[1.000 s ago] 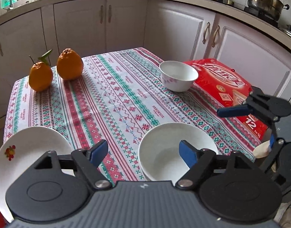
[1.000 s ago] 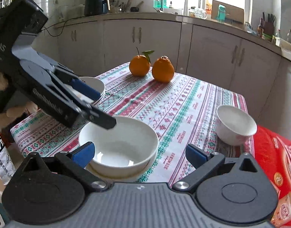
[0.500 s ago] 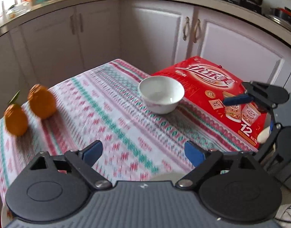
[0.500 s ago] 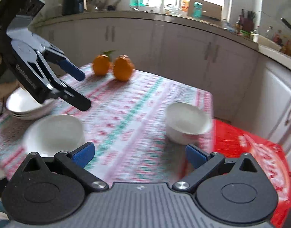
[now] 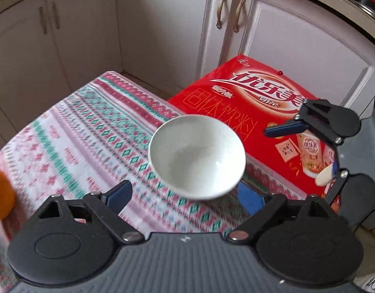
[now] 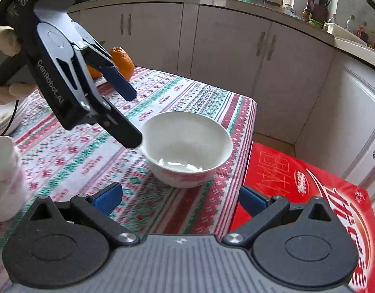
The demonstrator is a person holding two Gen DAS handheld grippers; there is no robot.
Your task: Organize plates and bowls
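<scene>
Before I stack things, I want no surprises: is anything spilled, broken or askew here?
Nothing stands out. The bowl sits upright on the tablecloth near its corner, empty and unchipped as far as shows. Both the left gripper and right gripper are open, empty.

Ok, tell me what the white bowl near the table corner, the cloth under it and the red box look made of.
White bowl: likely glazed ceramic, given the glossy highlights inside and the reddish print on its outer wall.
Tablecloth: woven-looking fabric, matte, with a striped red and green pattern; it drapes over the table edge.
Red box: probably printed cardboard with a slight sheen and flat, creased faces.
</scene>
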